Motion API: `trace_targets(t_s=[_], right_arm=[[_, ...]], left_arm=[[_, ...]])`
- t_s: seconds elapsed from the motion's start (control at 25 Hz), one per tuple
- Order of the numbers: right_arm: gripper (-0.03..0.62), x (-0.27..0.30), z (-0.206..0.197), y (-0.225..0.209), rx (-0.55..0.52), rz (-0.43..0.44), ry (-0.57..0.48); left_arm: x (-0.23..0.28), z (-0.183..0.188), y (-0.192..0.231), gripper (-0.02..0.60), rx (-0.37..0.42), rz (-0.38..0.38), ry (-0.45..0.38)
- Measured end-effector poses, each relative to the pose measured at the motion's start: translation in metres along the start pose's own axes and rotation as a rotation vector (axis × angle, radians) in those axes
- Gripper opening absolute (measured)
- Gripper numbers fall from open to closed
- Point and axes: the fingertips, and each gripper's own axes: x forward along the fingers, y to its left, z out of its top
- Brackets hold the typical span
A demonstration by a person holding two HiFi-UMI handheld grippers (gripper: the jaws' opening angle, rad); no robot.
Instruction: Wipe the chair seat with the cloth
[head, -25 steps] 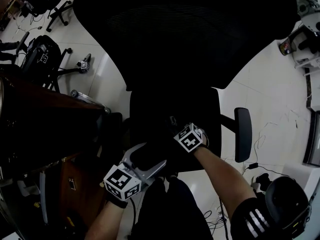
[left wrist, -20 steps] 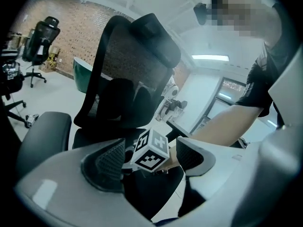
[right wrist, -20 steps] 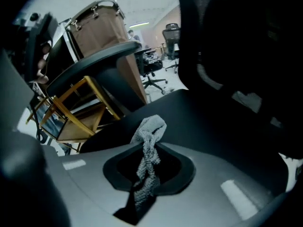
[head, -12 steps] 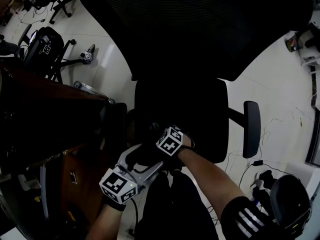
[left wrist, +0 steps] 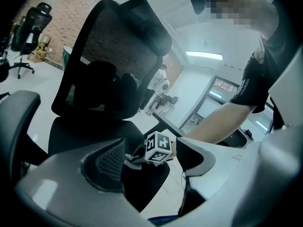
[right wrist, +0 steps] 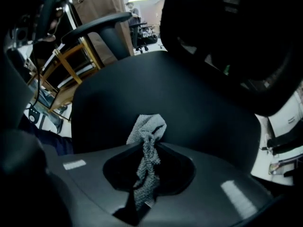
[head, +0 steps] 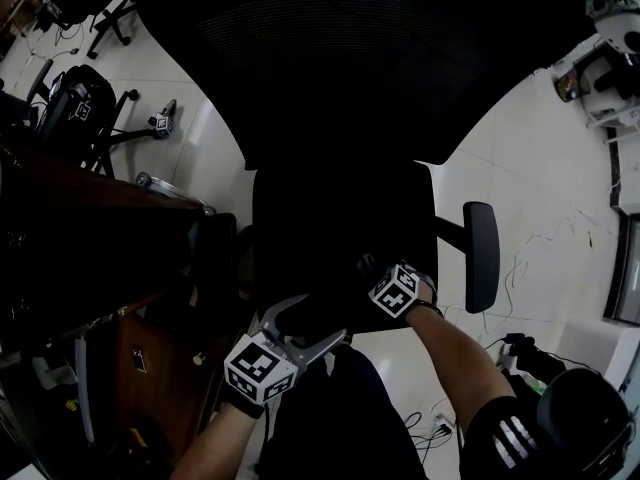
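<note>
Grey cloth (right wrist: pixel 147 141): bunched and pinched in the closed jaws of my right gripper (right wrist: pixel 150 148), its free end against the near part of the black chair seat (right wrist: pixel 189 93).
Left gripper (head: pixel 305 320): my jaws stand apart with nothing between them, at the seat's near left corner.
Marker cube (left wrist: pixel 159 148): black-and-white square patterns, on my right gripper.
Armrest (head: pixel 481 256): right of the seat.
Wooden desk (head: pixel 100 218): left, close beside the chair.
Cables (head: pixel 520 268): on the white floor (head: pixel 560 168), right.
</note>
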Motion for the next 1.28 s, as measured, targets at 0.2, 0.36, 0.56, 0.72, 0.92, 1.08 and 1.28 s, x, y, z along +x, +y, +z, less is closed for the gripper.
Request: trace_targets(t_s=[0.2,0.36,0.56,0.72,0.92,1.08,1.28], right_arm=[[0.046,-0.027,-0.049,-0.035,0.046,-0.06,0.059],[0.046,-0.039,-0.044,-0.036,0.112,-0.076,0.031],[0.046,-0.031,0.024,0.026,0.07,0.031,-0.092],[0.046,-0.012,0.094,0.105,-0.006,0.157,-0.167],[0.046,0.008,0.153,0.187,-0.125,0.269,-0.212],[0.046,0.023,0.168,0.22,-0.181,0.282,-0.182],[0.046,0.029,0.162,0.227,-0.177,0.282,-0.195]], left_arm=[[0.011,-0.001,-0.016,0.362,0.006,-0.035,0.018],[0.006,-0.003,-0.018,0.362,0.007,-0.035,0.023],[-0.023,0.001,0.0,0.362,-0.008,0.028,-0.013],[-0.059,0.005,0.021,0.362,-0.015,0.1,-0.028],[-0.101,-0.002,0.045,0.362,-0.023,0.193,-0.038],[-0.111,-0.014,0.047,0.362,-0.026,0.21,-0.041],[-0.101,-0.017,0.041,0.361,-0.049,0.193,-0.047]])
